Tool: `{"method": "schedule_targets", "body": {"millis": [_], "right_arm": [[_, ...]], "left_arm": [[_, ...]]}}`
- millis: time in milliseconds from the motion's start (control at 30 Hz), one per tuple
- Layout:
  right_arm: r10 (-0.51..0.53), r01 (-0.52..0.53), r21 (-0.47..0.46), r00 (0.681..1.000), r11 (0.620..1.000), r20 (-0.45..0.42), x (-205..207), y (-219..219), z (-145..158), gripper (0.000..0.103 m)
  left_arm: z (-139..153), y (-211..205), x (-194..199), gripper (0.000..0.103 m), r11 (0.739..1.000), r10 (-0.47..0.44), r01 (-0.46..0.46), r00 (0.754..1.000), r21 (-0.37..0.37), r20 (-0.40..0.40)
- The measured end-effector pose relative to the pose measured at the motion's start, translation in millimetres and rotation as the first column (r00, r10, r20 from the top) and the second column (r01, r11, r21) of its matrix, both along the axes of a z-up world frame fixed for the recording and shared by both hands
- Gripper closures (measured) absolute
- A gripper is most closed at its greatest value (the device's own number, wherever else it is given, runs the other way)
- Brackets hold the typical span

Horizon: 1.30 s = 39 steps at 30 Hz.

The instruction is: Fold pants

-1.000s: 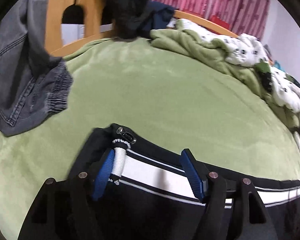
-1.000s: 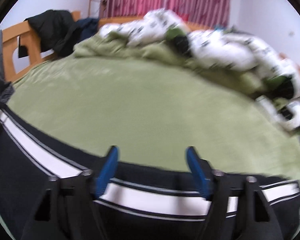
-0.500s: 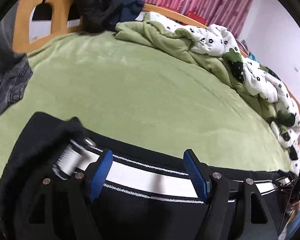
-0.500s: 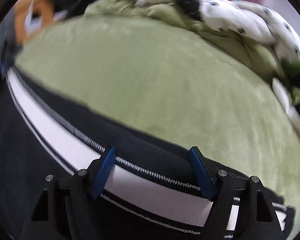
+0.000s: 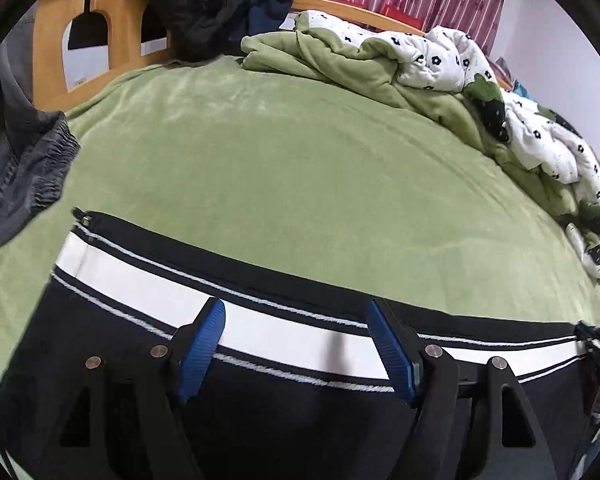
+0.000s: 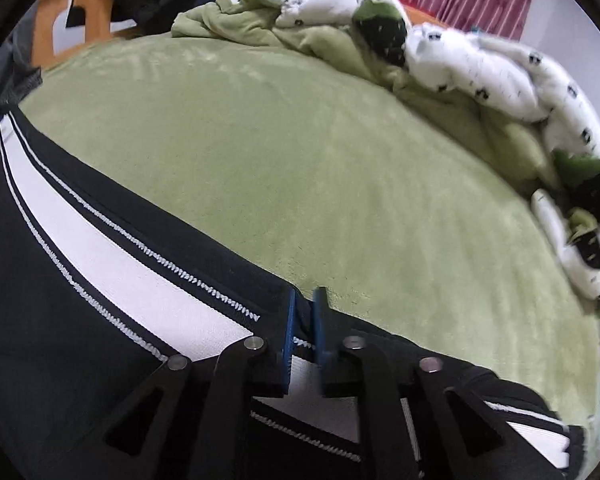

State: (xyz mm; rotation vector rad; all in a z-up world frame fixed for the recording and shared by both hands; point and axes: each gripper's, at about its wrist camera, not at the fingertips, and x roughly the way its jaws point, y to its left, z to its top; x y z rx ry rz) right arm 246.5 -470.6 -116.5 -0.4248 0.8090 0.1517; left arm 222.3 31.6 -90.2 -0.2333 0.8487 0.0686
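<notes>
While the black track pants with a broad white side stripe [image 5: 284, 336] are lying stretched lengthwise along the near edge of the green fleece bed cover [image 5: 300, 184], the fold itself is looking barely begun: I am seeing one long flat band of cloth and no doubled layer I can be sure of, so the lengthwise halving and the cross folds seem to be waiting. The right gripper [image 6: 304, 320] is pinching the stripe edge of the pants [image 6: 112, 264], its blue pads nearly together with cloth between them. The left gripper [image 5: 296, 340] is hovering over the stripe with its blue pads spread wide, gripping nothing; whether its tips are touching the fabric I cannot tell. A grey denim garment [image 5: 24, 168] is hanging at the left, a dark jacket [image 5: 196, 4] is draped over the wooden bed frame [image 5: 56, 40], and a crumpled white-and-green spotted quilt [image 5: 452, 64] is heaped along the far side. Everything nearer than the stripe is being cut off by the frames and the gripper bodies, so waistband and cuffs are not identifiable; the small zip pull at the left end [image 5: 82, 218] hints at a pocket or hem, no more. The quilt is blurring in the right view.
</notes>
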Motion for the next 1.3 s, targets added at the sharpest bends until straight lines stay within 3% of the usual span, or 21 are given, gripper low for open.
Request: {"method": "schedule_targets", "body": {"millis": [100,167,233,267,300,367,433,467,500,533,633,767,833,867,933,1100,1200,1300], "right_arm": [[-0.079,0.077,0.053,0.996,0.996,0.045,-15.9,-12.4,16.1,0.058],[-0.174,0.167,0.085,0.982,0.982,0.078,-25.8,-31.8,23.5,0.049],[-0.279,0.274,0.078,0.959,0.958,0.058,-26.6,-51.7,17.1,0.048],[-0.33,0.327,0.07,0.944,0.942,0.031,-25.2,-62.9,8.9,0.042],[-0.356,0.353,0.087,0.935,0.931,0.011,-24.7,-71.7,1.8,0.035],[-0.37,0.365,0.117,0.929,0.923,0.021,-27.3,-75.0,0.7,0.034],[-0.386,0.383,0.087,0.922,0.92,0.028,-26.9,-70.5,0.6,0.03],[-0.404,0.402,0.068,0.914,0.913,0.035,-24.6,-68.4,-0.2,0.026],[-0.419,0.417,0.051,0.907,0.907,0.043,-24.0,-66.4,-0.3,0.024],[-0.426,0.424,0.047,0.904,0.904,0.043,-23.0,-66.4,0.3,0.024],[-0.485,0.483,0.065,0.874,0.873,0.02,-28.0,-66.4,4.1,0.024],[-0.553,0.544,0.134,0.832,0.828,0.044,-41.6,-51.1,22.7,0.024],[-0.535,0.52,0.169,0.843,0.837,0.06,-53.5,-29.9,35.4,0.024],[-0.527,0.509,0.18,0.848,0.842,0.064,-58.2,-20.1,40.0,0.024],[-0.492,0.469,0.208,0.867,0.858,0.075,-69.6,4.5,50.0,0.024],[-0.444,0.402,0.298,0.891,0.866,0.09,-96.8,67.3,61.1,0.024],[-0.397,0.358,0.428,0.918,0.83,0.002,-100.4,97.9,52.2,0.024],[-0.341,0.331,0.45,0.938,0.83,-0.061,-97.1,124.9,39.1,0.024]], "left_arm": [[9.1,9.1,-5.6,0.032,0.998,0.026,-0.027,0.999,0.06,0.024],[12.6,23.1,-8.9,0.032,0.994,0.055,-0.058,0.998,0.097,0.039],[11.6,42.5,-10.3,0.032,0.987,0.096,-0.101,0.995,0.126,0.041],[8.5,53.6,-10.4,0.032,0.981,0.123,-0.127,0.992,0.146,0.034],[6.2,60.9,-10.1,0.032,0.977,0.143,-0.146,0.989,0.157,0.032],[-1.9,85.0,-7.6,0.032,0.965,0.198,-0.201,0.98,0.171,0.031],[-10.9,104.7,2.4,0.033,0.956,0.23,-0.228,0.973,0.183,0.01],[-17.0,115.7,9.3,0.041,0.957,0.242,-0.238,0.97,0.164,-0.005],[-21.6,123.7,13.9,0.068,0.965,0.235,-0.231,0.972,0.123,-0.013],[-27.9,131.5,20.3,0.074,0.974,0.217,-0.214,0.976,0.072,-0.035],[-28.9,141.8,20.2,0.083,0.978,0.206,-0.205,0.978,0.042,-0.021],[-32.9,134.3,19.1,0.082,0.978,0.184,-0.179,0.982,0.109,-0.035],[-29.5,133.6,16.1,0.075,0.978,0.174,-0.169,0.984,0.12,-0.03],[-27.1,134.6,12.9,0.07,0.98,0.169,-0.164,0.985,0.108,-0.035],[-18.9,138.7,3.8,0.047,0.985,0.163,-0.16,0.986,0.069,-0.043],[6.2,130.2,-41.3,0.041,0.996,0.089,-0.089,0.995,-0.021,0.035],[17.4,115.3,-76.8,0.04,0.997,0.04,-0.035,0.996,-0.064,0.074],[18.2,95.4,-113.1,0.039,0.988,-0.042,0.057,0.994,-0.144,0.102]]}}
